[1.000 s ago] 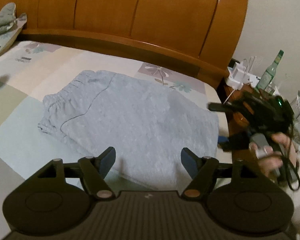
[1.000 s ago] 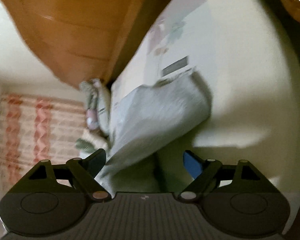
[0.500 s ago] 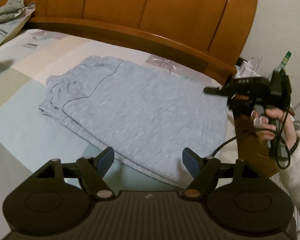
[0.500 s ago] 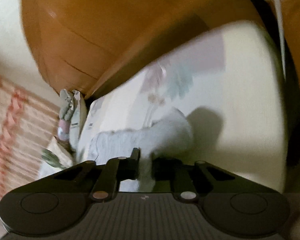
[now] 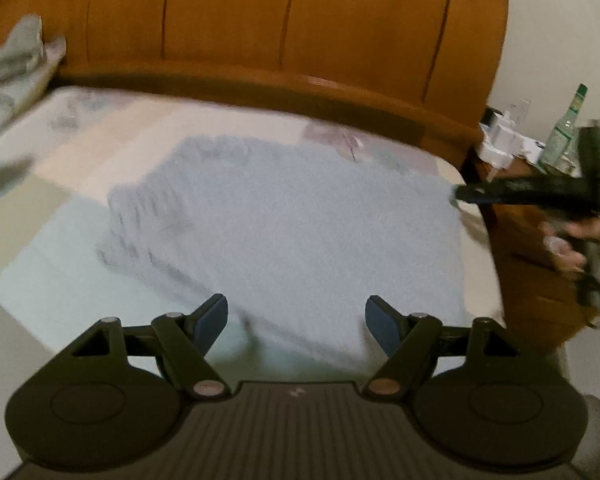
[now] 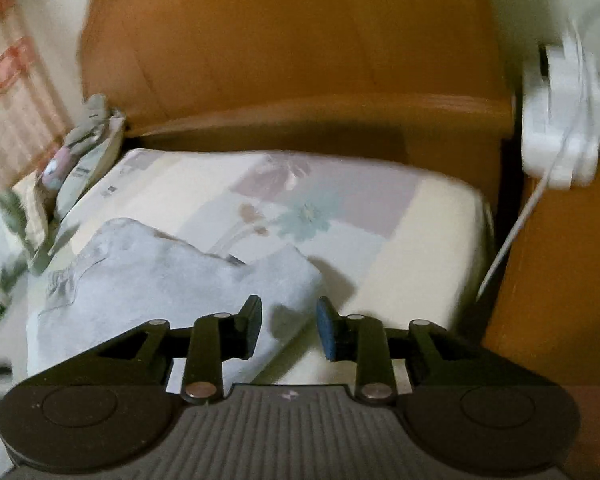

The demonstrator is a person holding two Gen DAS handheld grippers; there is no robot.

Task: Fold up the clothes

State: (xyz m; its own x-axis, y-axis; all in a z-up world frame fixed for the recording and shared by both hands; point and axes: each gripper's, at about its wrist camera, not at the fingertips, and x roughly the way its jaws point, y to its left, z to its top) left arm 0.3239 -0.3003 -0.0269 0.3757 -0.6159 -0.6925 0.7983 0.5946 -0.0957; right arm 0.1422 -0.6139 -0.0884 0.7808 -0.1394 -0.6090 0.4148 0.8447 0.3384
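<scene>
A light grey garment (image 5: 300,232) lies folded flat on the patterned bedsheet (image 5: 80,152). My left gripper (image 5: 296,320) hovers open over the garment's near edge, nothing between its blue pads. In the left wrist view my right gripper (image 5: 458,194), held by a hand (image 5: 588,244), sits at the garment's far right corner. In the right wrist view the right gripper (image 6: 288,328) has its jaws opening. The garment (image 6: 160,280) lies on the sheet below them, its corner under the gap, and the pads are not pressing it.
A wooden headboard (image 5: 260,32) runs along the far side. At the right stands a wooden bedside table (image 5: 532,272) with a green bottle (image 5: 564,136) and a white charger with cord (image 6: 560,120). Crumpled bedding (image 5: 16,64) lies far left. A striped curtain (image 6: 4,80) hangs beyond.
My right gripper, shut on the garment's corner half a second ago, has rolled upright and parted its jaws, with the corner now lying on the sheet. The left gripper has hardly moved.
</scene>
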